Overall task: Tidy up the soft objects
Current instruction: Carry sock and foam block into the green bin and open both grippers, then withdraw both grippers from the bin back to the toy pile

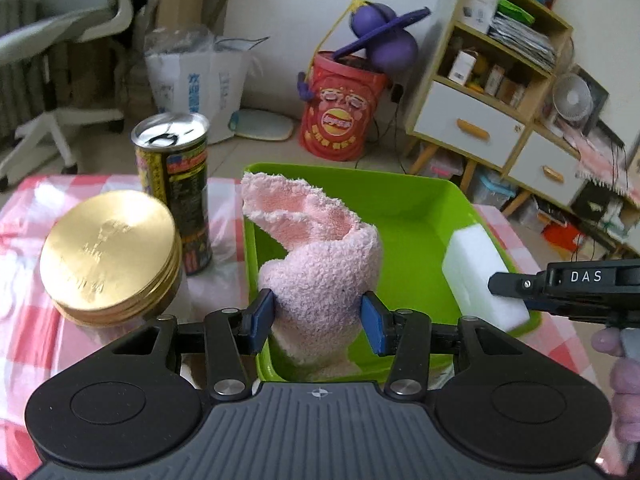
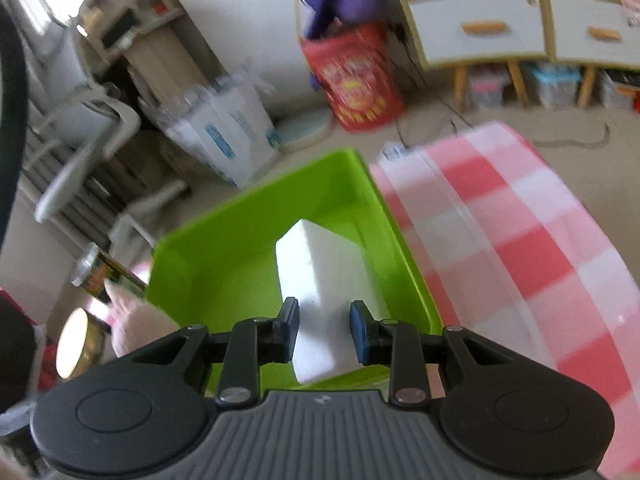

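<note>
Our left gripper [image 1: 317,317] clamps the pink sock [image 1: 320,264], standing at the near left of the green bin [image 1: 400,188]. Our right gripper [image 2: 325,330] pinches the white sponge [image 2: 328,280] at the bin's right wall. Left sit a gold-lidded jar [image 1: 110,254] and can [image 1: 176,184].

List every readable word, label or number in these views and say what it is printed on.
"DAS": white letters on the right gripper, seen in the left wrist view.
Tall can: label print too small to read.
Gold lid: embossed mark, unreadable.
Red bucket: logo and characters too blurred.
White bag: blue characters, not legible.
Right wrist view: all blurred.
</note>
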Tool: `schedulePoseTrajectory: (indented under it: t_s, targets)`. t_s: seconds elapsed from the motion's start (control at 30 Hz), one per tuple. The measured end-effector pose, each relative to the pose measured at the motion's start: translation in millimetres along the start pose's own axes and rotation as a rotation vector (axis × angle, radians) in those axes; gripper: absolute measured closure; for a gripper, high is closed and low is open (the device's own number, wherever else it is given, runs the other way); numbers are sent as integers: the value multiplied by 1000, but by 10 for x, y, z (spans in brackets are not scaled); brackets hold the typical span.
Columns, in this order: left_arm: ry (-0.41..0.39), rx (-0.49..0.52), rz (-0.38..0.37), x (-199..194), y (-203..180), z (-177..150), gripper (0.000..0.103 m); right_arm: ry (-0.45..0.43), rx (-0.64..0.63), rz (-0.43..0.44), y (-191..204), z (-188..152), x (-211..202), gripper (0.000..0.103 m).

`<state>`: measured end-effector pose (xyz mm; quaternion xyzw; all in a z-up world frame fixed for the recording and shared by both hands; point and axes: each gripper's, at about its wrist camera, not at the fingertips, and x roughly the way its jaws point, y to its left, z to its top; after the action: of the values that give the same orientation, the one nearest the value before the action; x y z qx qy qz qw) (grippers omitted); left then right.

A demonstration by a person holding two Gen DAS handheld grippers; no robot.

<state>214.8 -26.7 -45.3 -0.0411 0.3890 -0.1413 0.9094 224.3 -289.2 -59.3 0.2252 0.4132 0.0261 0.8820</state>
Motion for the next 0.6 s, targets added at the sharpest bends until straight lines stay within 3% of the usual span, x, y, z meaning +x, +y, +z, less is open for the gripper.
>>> schedulePoseTrajectory:
  t_s: [0.2,0.4,0.43,0.5,0.6]
  targets:
    - [25,17,0,78,-12,-5,55,69,6,-39,10,-67,-45,98]
    - [-7,24,-19,1,-8,-1,50,53,28,18,-40,-101,-69,98]
    - [-21,26,-13,-40,-5,-2,45,51,32,32,-50,-99,-98,97]
    - [-47,26,-7,-132,5,6,36,36,24,47,-43,-86,-185,93]
    - [-44,14,-16,-231,5,8,33,7,23,41,-33,-67,-339,80]
